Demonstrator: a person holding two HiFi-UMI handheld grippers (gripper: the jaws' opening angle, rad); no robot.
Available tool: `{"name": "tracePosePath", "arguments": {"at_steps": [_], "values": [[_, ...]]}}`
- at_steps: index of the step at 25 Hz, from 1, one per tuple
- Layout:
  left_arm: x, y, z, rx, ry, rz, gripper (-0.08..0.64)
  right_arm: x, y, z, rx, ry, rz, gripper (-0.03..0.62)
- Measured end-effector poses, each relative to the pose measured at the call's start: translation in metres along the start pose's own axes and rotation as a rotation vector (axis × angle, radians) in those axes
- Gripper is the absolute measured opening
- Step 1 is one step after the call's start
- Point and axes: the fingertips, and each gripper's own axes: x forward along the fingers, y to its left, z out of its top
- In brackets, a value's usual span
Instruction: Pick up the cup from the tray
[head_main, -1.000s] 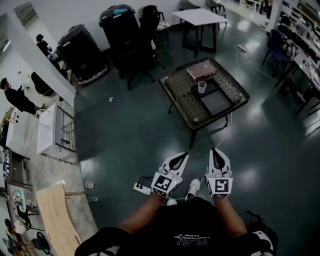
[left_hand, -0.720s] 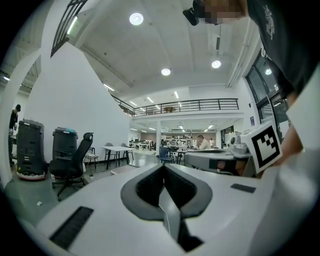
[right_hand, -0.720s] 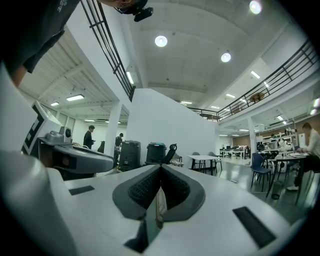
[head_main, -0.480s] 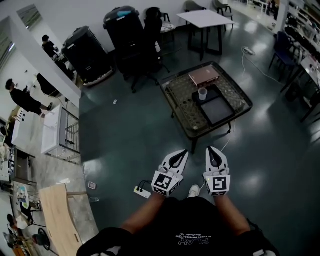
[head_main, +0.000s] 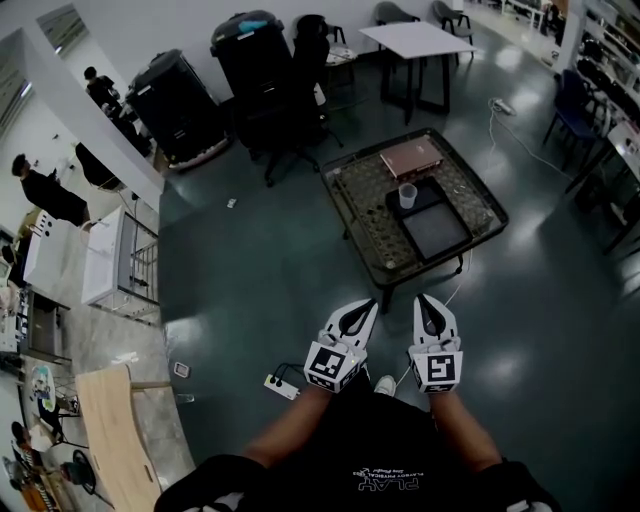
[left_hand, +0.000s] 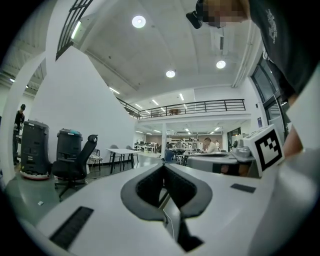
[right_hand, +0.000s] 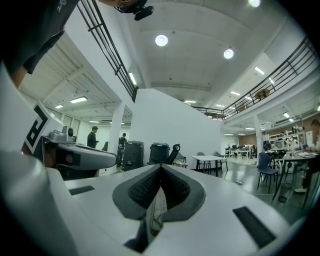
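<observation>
The person holds the left gripper (head_main: 362, 306) and the right gripper (head_main: 428, 300) side by side, close to the body above the dark green floor (head_main: 250, 270), both pointing toward a low square table (head_main: 362, 225). In each gripper's own view the jaws meet at their tips, pressed together with nothing between them. The clear cup (head_main: 407, 194) stands upright at the far end of a black tray (head_main: 440, 235) on the table, well apart from both grippers. Just beyond the cup lies a flat pinkish-brown box (head_main: 410, 158). A black office chair (head_main: 290, 90) stands past the table's far left corner.
</observation>
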Motion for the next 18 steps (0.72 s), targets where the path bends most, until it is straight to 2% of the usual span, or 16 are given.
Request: {"name": "tracePosePath", "arguments": {"at_steps": [11, 18], "values": [[0.051, 0.052, -0.005, -0.017, 0.01, -0.018, 0.009, 0.07, -0.025, -0.008, -0.022, 0.007, -0.016, 0.008], [0.084, 0.091, -0.004, -0.022, 0.035, -0.022, 0.009, 0.117, -0.033, -0.009, 0.008, 0.037, -0.014, 0.008]]}}
